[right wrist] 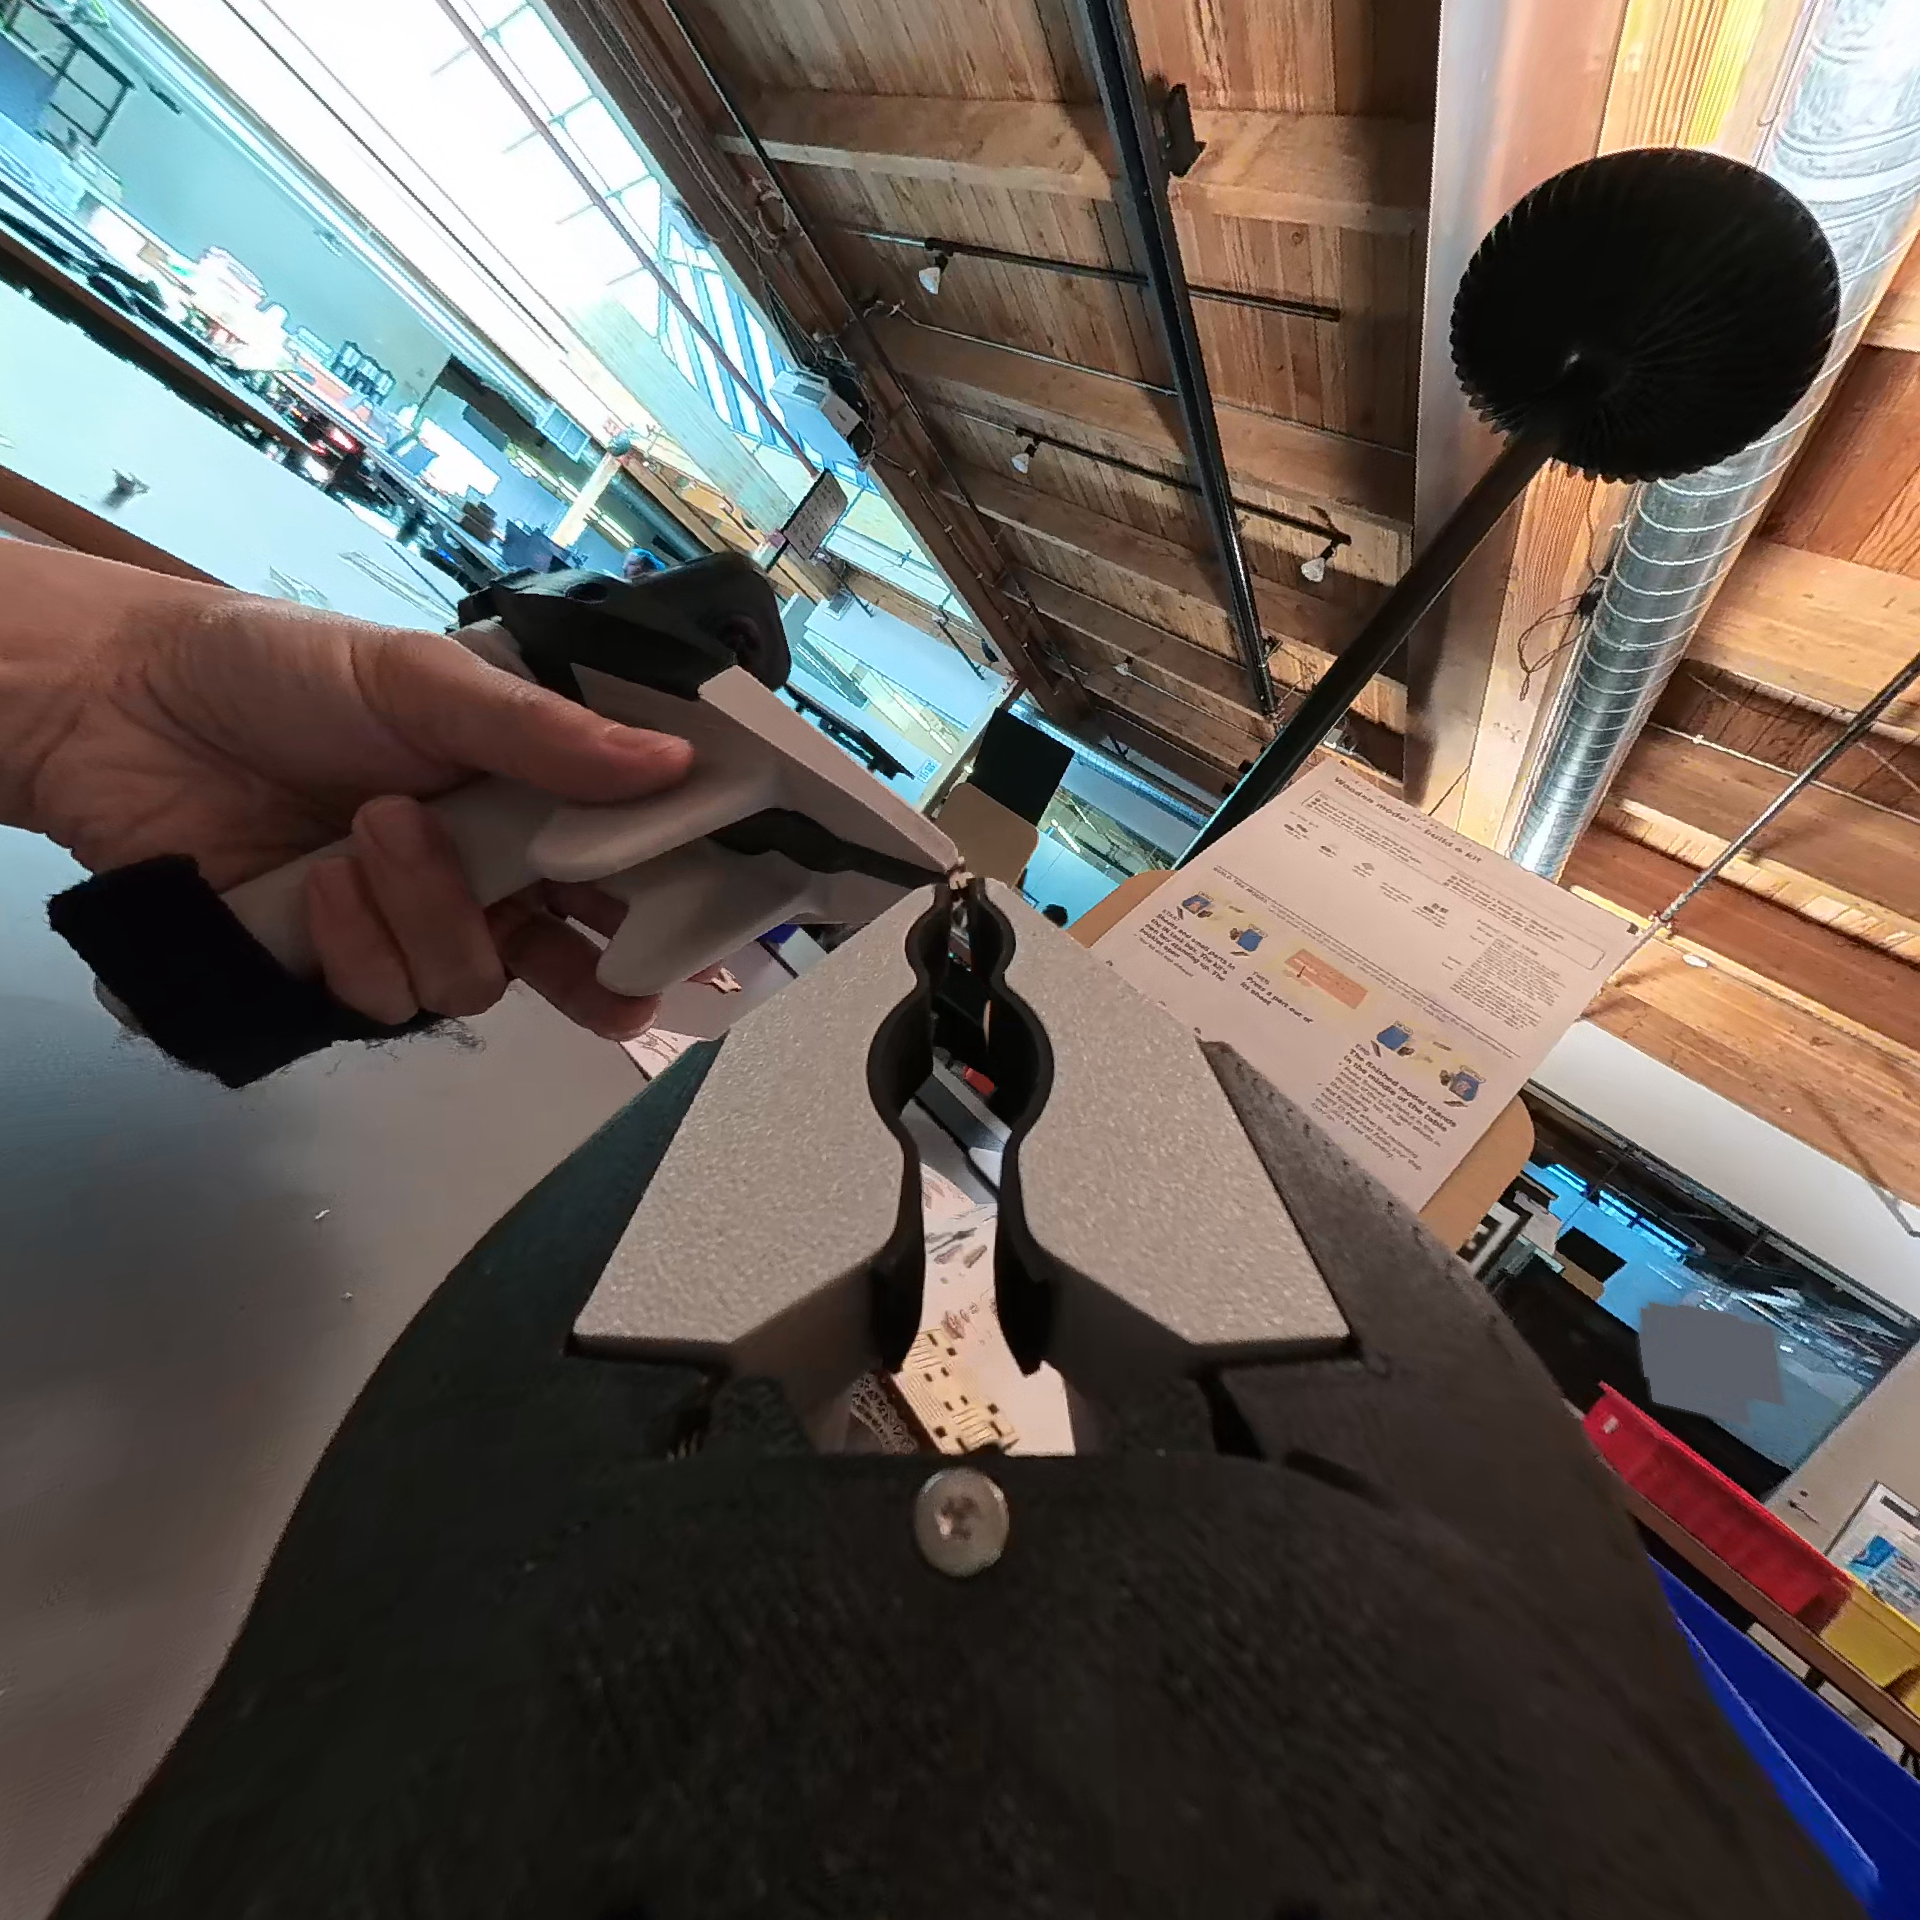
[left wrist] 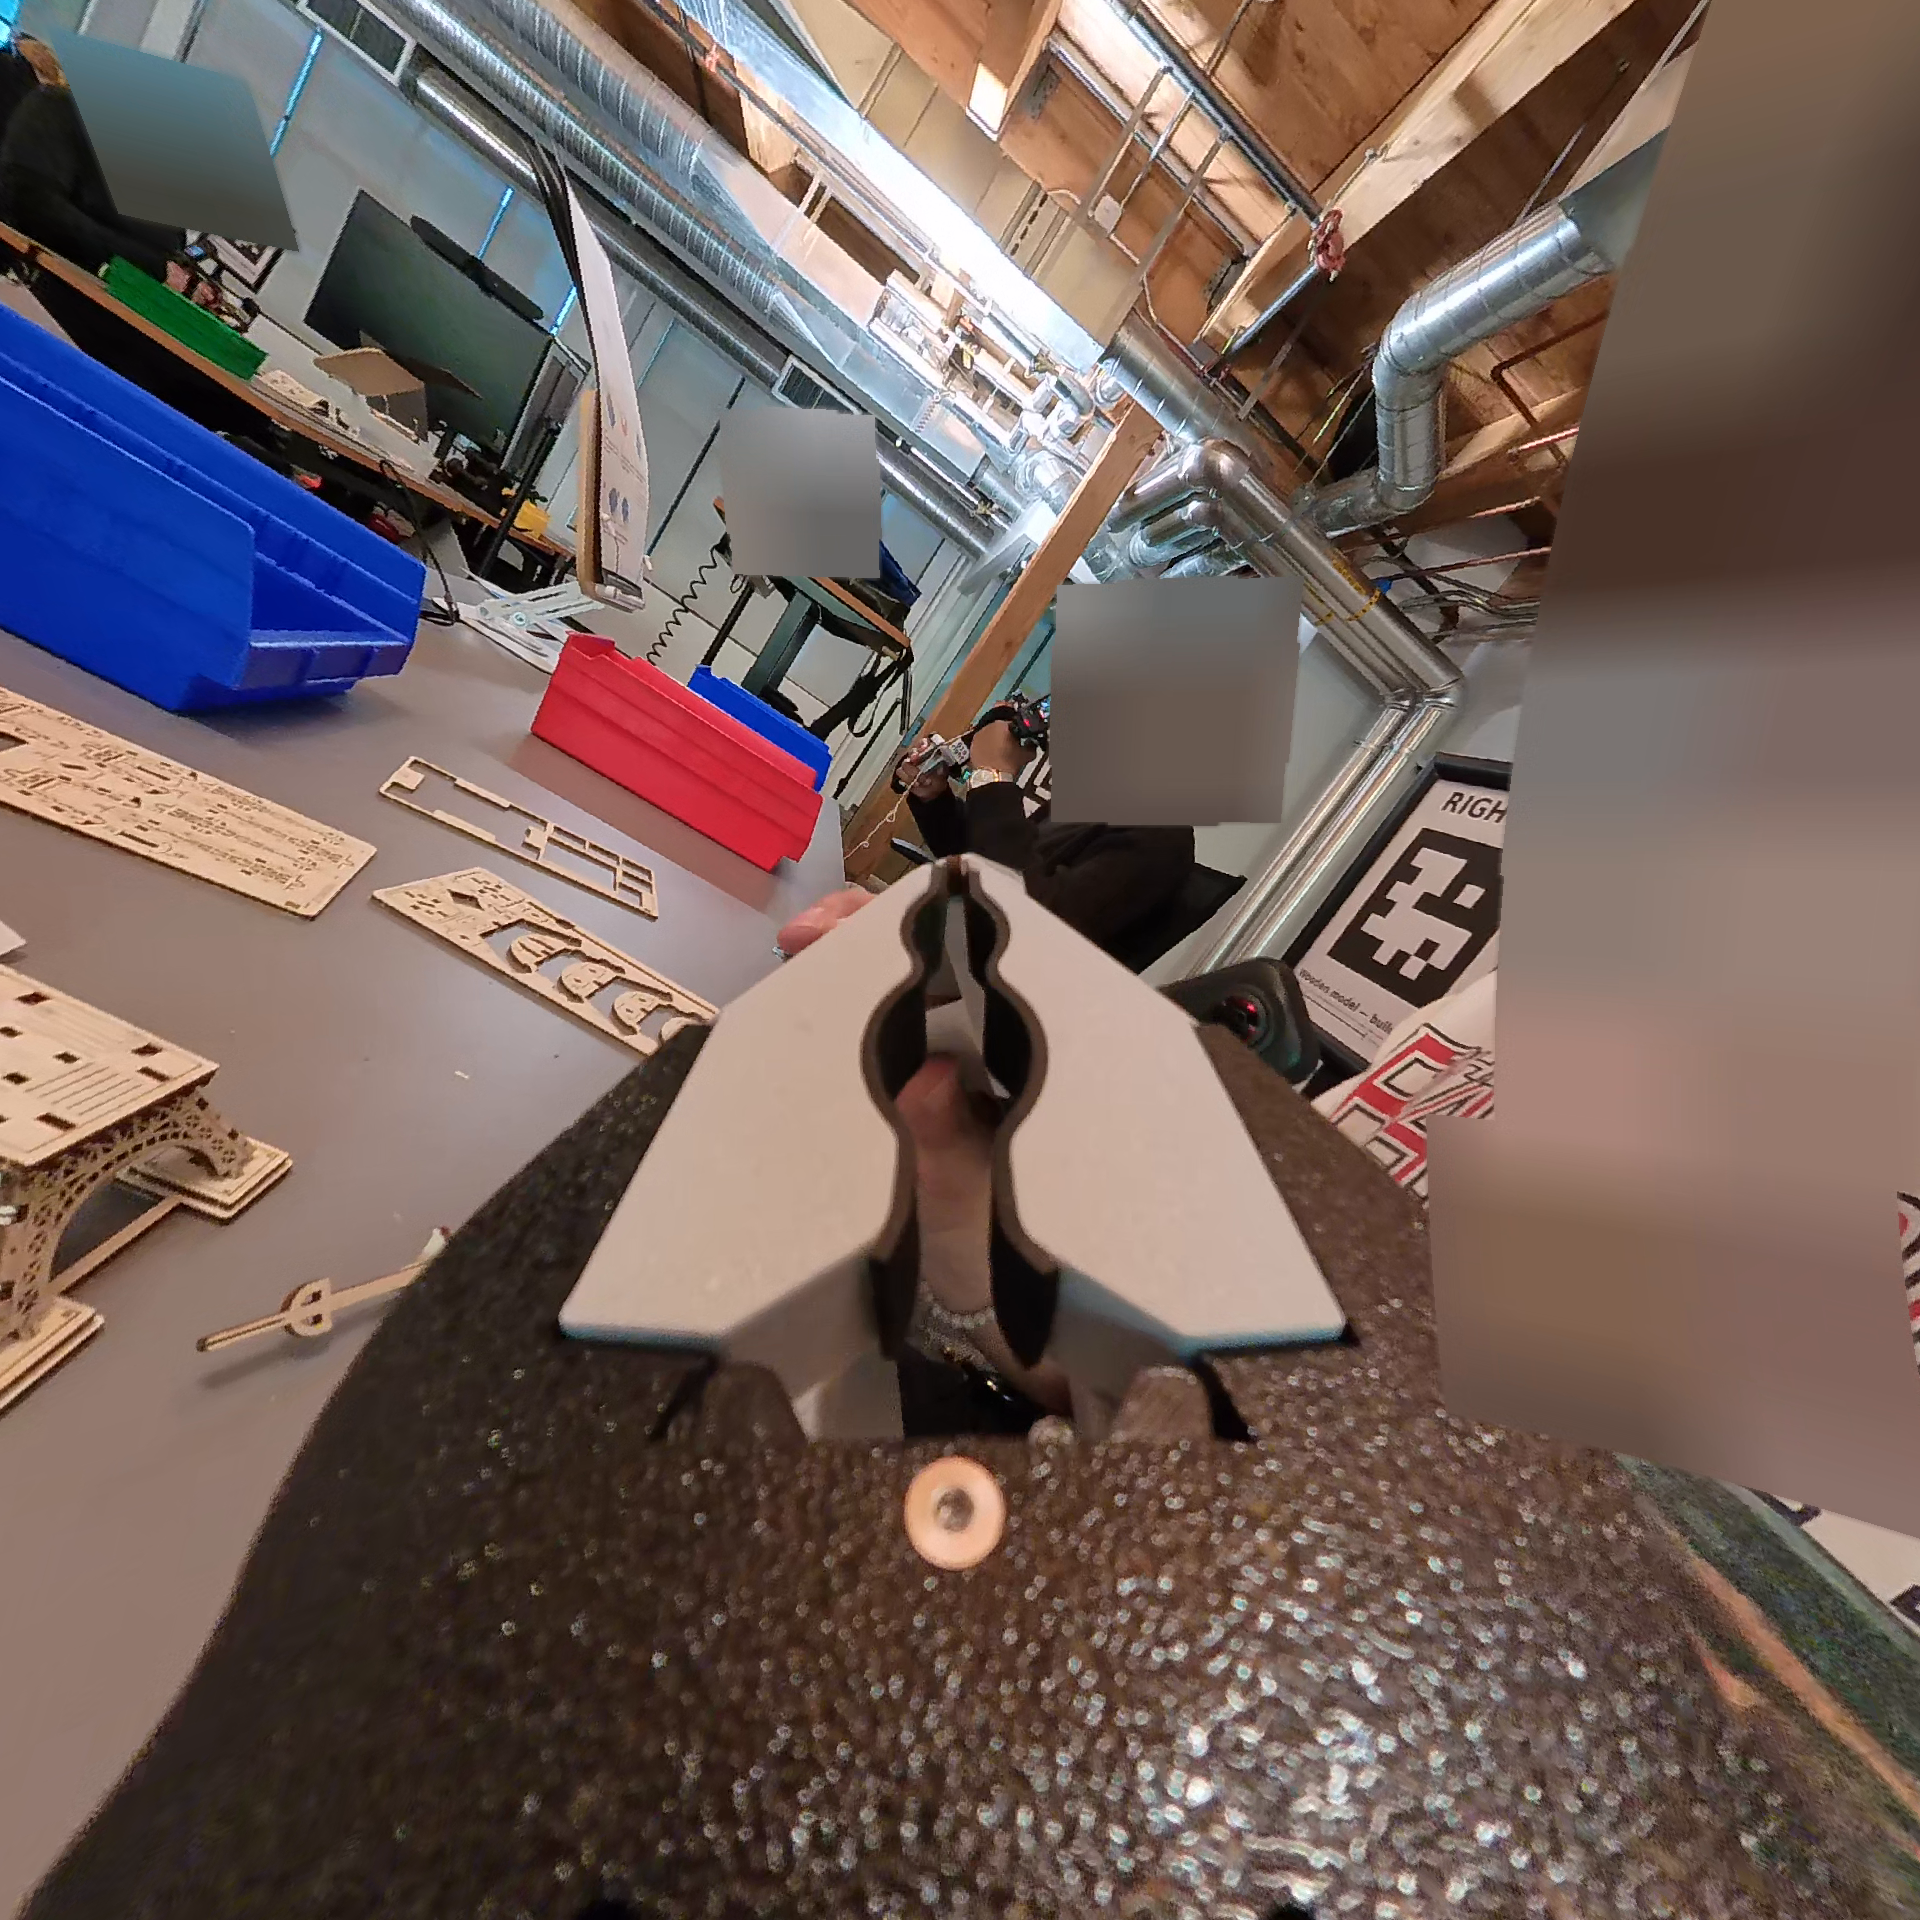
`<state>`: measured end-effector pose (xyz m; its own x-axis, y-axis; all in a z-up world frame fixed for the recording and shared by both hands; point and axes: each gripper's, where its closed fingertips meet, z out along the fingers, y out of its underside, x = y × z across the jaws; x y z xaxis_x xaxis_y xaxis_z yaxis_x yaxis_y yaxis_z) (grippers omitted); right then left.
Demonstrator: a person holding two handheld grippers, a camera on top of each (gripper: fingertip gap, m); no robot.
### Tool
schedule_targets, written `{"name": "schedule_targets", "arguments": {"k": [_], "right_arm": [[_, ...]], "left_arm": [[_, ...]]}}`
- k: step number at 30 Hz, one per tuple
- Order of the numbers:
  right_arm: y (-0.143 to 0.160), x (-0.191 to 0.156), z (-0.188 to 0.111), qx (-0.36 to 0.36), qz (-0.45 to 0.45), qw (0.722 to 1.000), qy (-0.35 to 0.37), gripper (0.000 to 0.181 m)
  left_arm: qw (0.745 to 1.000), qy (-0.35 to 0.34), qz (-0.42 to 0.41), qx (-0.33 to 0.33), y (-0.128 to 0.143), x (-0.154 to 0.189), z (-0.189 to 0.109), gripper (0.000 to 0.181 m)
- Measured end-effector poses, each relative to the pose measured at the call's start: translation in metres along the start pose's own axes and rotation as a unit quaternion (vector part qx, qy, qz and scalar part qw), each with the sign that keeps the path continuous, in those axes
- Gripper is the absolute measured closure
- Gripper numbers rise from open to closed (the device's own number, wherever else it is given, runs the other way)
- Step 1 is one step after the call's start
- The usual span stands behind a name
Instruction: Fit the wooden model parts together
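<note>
The left gripper [left wrist: 951,868] and the right gripper [right wrist: 961,888] are raised above the tabletop [left wrist: 436,1091], tip to tip. Both pairs of fingers are drawn together at the tips. A tiny pale part [right wrist: 963,884] sits where the tips meet; it cannot be determined which gripper bears it. The tower base [left wrist: 94,1101] stands at the left edge of the tabletop. The cut-out sheets [left wrist: 177,831] lie beyond it, and a loose pin [left wrist: 312,1325] lies just beside it.

Procedure, as judged:
1. Keep one gripper stationary and move only the other.
2. Align the part edge-on with its mate before pressing.
3. Apply light, straight pressure. Thin plywood is likely to snap if twisted.
4. Release one grip only after the other has taken a firm hold.
</note>
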<state>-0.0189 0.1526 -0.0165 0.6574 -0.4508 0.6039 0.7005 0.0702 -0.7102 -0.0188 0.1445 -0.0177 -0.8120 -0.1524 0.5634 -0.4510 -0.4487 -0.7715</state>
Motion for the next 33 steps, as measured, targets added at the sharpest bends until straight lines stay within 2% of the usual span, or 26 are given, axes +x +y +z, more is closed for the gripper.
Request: {"name": "schedule_targets", "arguments": {"k": [8, 13, 15, 17, 19, 21, 22, 23, 26, 29, 31, 33], "right_arm": [[0.001, 0.001, 0.000, -0.001, 0.011, 1.000, -0.001, 0.181], [0.003, 0.000, 0.000, -0.007, 0.008, 1.000, -0.011, 0.181], [0.012, -0.004, -0.003, -0.030, -0.010, 0.999, -0.040, 0.181], [0.033, -0.005, -0.011, -0.098, -0.009, 0.991, -0.095, 0.176], [0.066, 0.003, -0.026, -0.213, 0.075, 0.965, -0.136, 0.167], [0.096, -0.002, -0.051, -0.324, 0.201, 0.905, -0.189, 0.142], [0.107, -0.009, -0.064, -0.361, 0.249, 0.873, -0.214, 0.136], [0.118, -0.014, -0.074, -0.385, 0.278, 0.849, -0.229, 0.136], [0.145, -0.017, -0.084, -0.430, 0.328, 0.811, -0.224, 0.143], [0.146, -0.029, -0.078, -0.431, 0.399, 0.768, -0.254, 0.155], [0.154, -0.033, -0.080, -0.460, 0.398, 0.747, -0.266, 0.157], [0.163, -0.036, -0.082, -0.487, 0.373, 0.741, -0.274, 0.156]], "left_arm": [[1.000, -0.003, 0.000, -0.001, 0.001, -0.002, 0.000, 0.181], [0.999, -0.023, 0.030, -0.014, 0.003, -0.004, -0.001, 0.181], [0.997, -0.056, 0.045, -0.026, 0.005, -0.013, -0.004, 0.181], [0.994, -0.094, 0.052, -0.021, 0.001, -0.024, -0.010, 0.181], [0.989, -0.133, 0.055, -0.033, 0.003, -0.037, -0.019, 0.181], [0.982, -0.173, 0.056, -0.051, 0.007, -0.052, -0.027, 0.181], [0.980, -0.181, 0.052, -0.059, 0.010, -0.057, -0.029, 0.181], [0.980, -0.183, 0.046, -0.066, 0.013, -0.059, -0.030, 0.181], [0.978, -0.188, 0.039, -0.085, 0.022, -0.066, -0.028, 0.181], [0.977, -0.188, 0.030, -0.096, 0.030, -0.071, -0.027, 0.181], [0.977, -0.185, 0.026, -0.099, 0.032, -0.071, -0.027, 0.181], [0.977, -0.186, 0.028, -0.101, 0.033, -0.072, -0.027, 0.181]]}}
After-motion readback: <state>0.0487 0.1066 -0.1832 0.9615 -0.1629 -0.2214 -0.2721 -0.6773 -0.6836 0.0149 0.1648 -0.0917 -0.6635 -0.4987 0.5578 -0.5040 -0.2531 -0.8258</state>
